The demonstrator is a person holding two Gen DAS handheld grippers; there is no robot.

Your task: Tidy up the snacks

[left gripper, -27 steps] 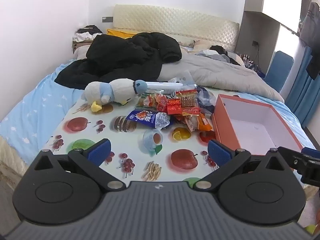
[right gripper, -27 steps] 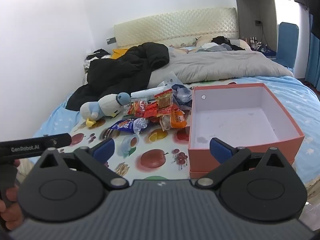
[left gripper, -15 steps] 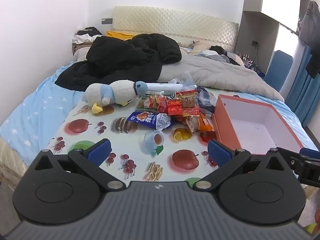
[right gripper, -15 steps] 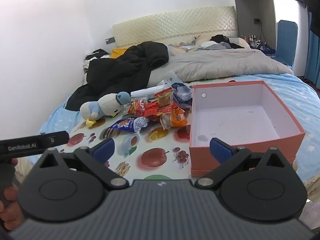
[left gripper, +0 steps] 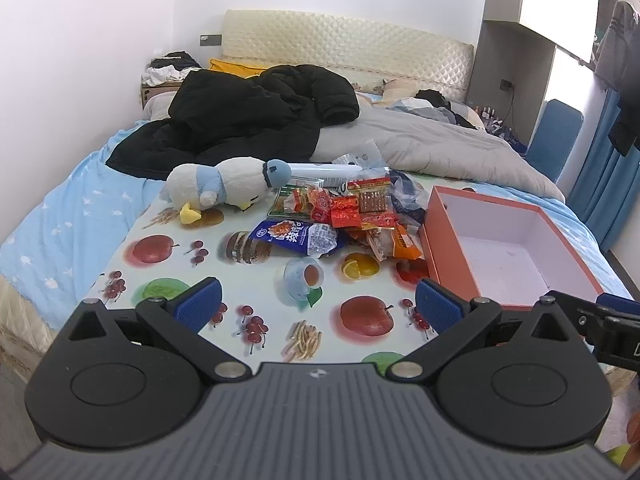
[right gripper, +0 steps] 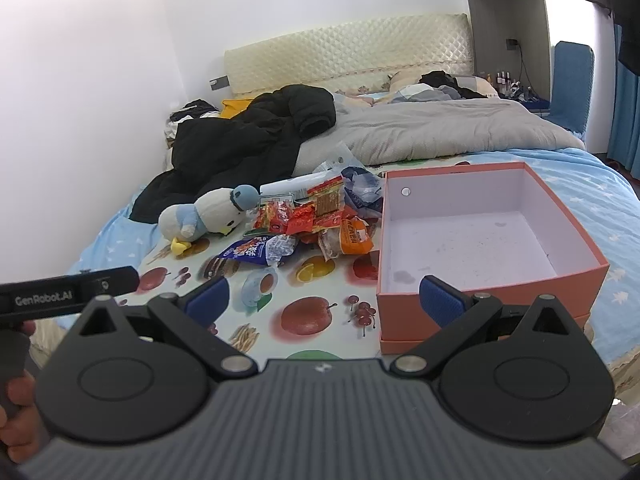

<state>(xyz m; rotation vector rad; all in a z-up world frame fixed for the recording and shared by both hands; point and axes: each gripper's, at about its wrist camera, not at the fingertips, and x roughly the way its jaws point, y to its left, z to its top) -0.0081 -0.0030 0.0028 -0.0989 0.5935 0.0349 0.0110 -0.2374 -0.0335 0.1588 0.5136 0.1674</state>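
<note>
A heap of snack packets (left gripper: 352,216) (right gripper: 312,220) lies on a fruit-print mat (left gripper: 180,264) (right gripper: 320,280) spread over the bed. Nearest in the heap is a blue packet (left gripper: 296,236) (right gripper: 256,250); an orange packet (right gripper: 354,236) lies close to the box. An orange box (left gripper: 452,256) (right gripper: 560,280) with a white, empty inside stands right of the heap. My left gripper (left gripper: 318,306) hovers open over the mat's near part, nothing between its blue pads. My right gripper (right gripper: 324,300) is open too, short of the box's near left corner.
A plush penguin (left gripper: 224,190) (right gripper: 204,214) lies left of the heap. Behind are a black jacket (left gripper: 248,120), a grey quilt (left gripper: 432,148) and the headboard. A blue chair (left gripper: 554,136) and curtains stand at the right. A hand (right gripper: 16,412) holds the left gripper's handle.
Both views have pulled back and risen slightly; snacks and box sit a little lower and smaller in frame. Both grippers stay open and empty. Nothing on the mat moved.
</note>
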